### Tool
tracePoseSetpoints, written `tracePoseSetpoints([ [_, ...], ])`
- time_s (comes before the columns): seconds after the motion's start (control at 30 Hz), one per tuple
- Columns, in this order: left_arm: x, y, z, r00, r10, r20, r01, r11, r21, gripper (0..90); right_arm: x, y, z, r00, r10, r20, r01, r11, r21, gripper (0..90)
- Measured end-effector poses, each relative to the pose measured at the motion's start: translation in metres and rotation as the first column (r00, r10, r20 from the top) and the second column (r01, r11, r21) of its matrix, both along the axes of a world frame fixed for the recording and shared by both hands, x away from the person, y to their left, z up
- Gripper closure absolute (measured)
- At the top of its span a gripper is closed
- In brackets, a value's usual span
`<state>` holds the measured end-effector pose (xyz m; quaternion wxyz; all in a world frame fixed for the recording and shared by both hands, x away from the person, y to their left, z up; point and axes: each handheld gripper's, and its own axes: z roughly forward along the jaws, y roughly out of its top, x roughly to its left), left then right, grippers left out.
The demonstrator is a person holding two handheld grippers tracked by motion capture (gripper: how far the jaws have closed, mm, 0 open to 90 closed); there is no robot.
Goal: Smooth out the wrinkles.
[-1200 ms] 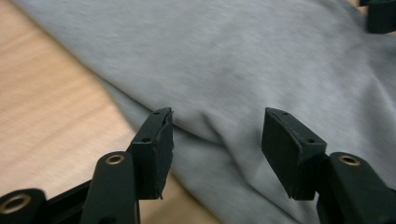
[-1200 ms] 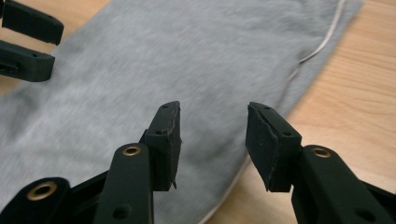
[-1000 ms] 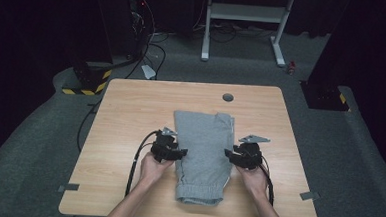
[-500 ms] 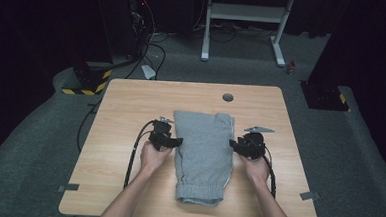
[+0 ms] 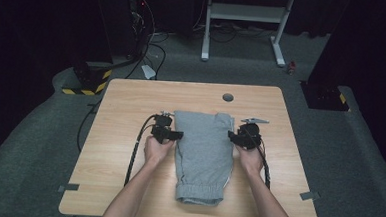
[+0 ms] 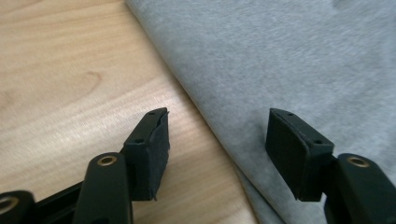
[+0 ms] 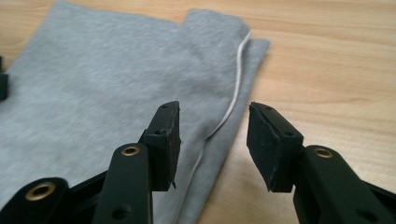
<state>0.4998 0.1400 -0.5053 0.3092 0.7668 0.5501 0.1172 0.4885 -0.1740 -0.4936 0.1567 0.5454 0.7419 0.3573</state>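
Observation:
A folded grey garment (image 5: 202,154) with an elastic hem at its near end lies in the middle of the wooden table (image 5: 126,110). My left gripper (image 5: 178,135) is at its left edge. In the left gripper view the left gripper (image 6: 217,114) is open: one jaw hangs over bare wood, the other over the grey garment (image 6: 289,60), and its jaws have just been opening. My right gripper (image 5: 230,135) is at the right edge. There the right gripper (image 7: 213,106) is also open, its jaws just widened, with the white-piped fold of the garment (image 7: 116,93) lying between the pads, unpressed.
A round cable hole (image 5: 227,97) sits in the table beyond the garment. The left gripper's cable (image 5: 133,155) trails back along the table. On the floor beyond are a white frame (image 5: 246,13) and a black box with yellow stripes (image 5: 85,80).
Both hands have slid away from me along the garment's two side edges, toward its far end. Both grippers' jaws stand wider. The garment has not moved.

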Motion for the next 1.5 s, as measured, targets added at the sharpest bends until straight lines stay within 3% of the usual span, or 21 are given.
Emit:
tracePoseSetpoints([
  [0.07, 0.003, -0.002, 0.0, 1.0, 0.002, -0.001, -0.002, 1.0, 0.006, 38.6, 0.007, 0.001, 0.0, 0.9996, -0.007, -0.028, 0.007, 1.0, 0.001, 51.8],
  [0.13, 0.007, -0.004, 0.0, 1.0, 0.002, -0.001, -0.002, 0.9999, 0.01, 37.8, 0.011, 0.003, 0.0, 0.9995, -0.03, 0.001, 0.03, 0.9995, -0.004, 51.5],
  [0.2, 0.01, -0.007, 0.0, 1.0, 0.001, -0.001, -0.001, 0.9999, 0.017, 37.7, 0.019, 0.003, -0.002, 0.9985, -0.034, -0.043, 0.034, 0.9994, 0.002, 49.8],
  [0.33, 0.016, -0.012, 0.0, 0.9999, 0.01, 0.005, -0.01, 0.9992, 0.037, 37.6, 0.027, 0.007, -0.005, 0.9975, -0.056, -0.043, 0.057, 0.9983, 0.011, 48.3],
  [0.43, 0.018, -0.014, 0.0, 0.9999, -0.004, 0.01, 0.003, 0.9979, 0.065, 37.4, 0.035, 0.01, -0.011, 0.9939, -0.058, -0.095, 0.059, 0.9981, 0.016, 45.3],
  [0.53, 0.021, -0.015, 0.001, 1.0, -0.009, 0.003, 0.009, 0.9968, 0.079, 37.6, 0.04, 0.014, -0.012, 0.9938, -0.057, -0.095, 0.059, 0.9981, 0.019, 43.8],
  [0.57, 0.022, -0.015, 0.001, 1.0, 0.001, -0.003, -0.001, 0.9981, 0.061, 37.6, 0.041, 0.016, -0.013, 0.9941, -0.062, -0.089, 0.063, 0.998, 0.004, 44.1],
  [0.63, 0.025, -0.016, 0.001, 0.9999, 0.005, -0.01, -0.004, 0.9979, 0.065, 37.6, 0.042, 0.018, -0.016, 0.995, -0.059, -0.081, 0.058, 0.9981, -0.022, 44.5],
  [0.7, 0.027, -0.018, 0.002, 1.0, -0.006, -0.004, 0.006, 0.9947, 0.102, 37.6, 0.042, 0.018, -0.016, 0.9948, -0.063, -0.08, 0.061, 0.9977, -0.032, 45.4],
  [0.83, 0.026, -0.028, 0.001, 0.9997, -0.022, 0.013, 0.02, 0.9912, 0.131, 39.0, 0.041, 0.018, -0.015, 0.9956, -0.033, -0.088, 0.03, 0.9987, -0.041, 53.0],
  [0.97, 0.026, -0.03, 0.002, 0.9995, -0.032, 0.006, 0.031, 0.9924, 0.119, 47.4, 0.04, 0.022, -0.016, 0.9958, 0.027, -0.088, -0.03, 0.999, -0.034, 65.5],
  [1.1, 0.027, -0.027, 0.002, 0.9995, -0.029, 0.012, 0.027, 0.9948, 0.098, 63.8, 0.041, 0.022, -0.016, 0.9944, 0.047, -0.095, -0.05, 0.9981, -0.036, 78.5],
  [1.17, 0.027, -0.027, 0.002, 0.9994, -0.031, 0.014, 0.03, 0.9961, 0.083, 69.9, 0.041, 0.02, -0.016, 0.9936, 0.051, -0.1, -0.054, 0.9982, -0.025, 80.0],
  [1.3, 0.029, -0.028, 0.001, 0.9983, -0.056, 0.015, 0.055, 0.9967, 0.06, 81.3, 0.041, 0.022, -0.016, 0.9938, 0.072, -0.084, -0.076, 0.9959, -0.049, 82.0],
  [1.5, 0.034, -0.015, 0.0, 0.9968, -0.075, -0.027, 0.074, 0.997, -0.022, 84.0, 0.041, 0.012, -0.011, 0.9935, 0.081, -0.079, -0.08, 0.9966, 0.017, 83.1],
])
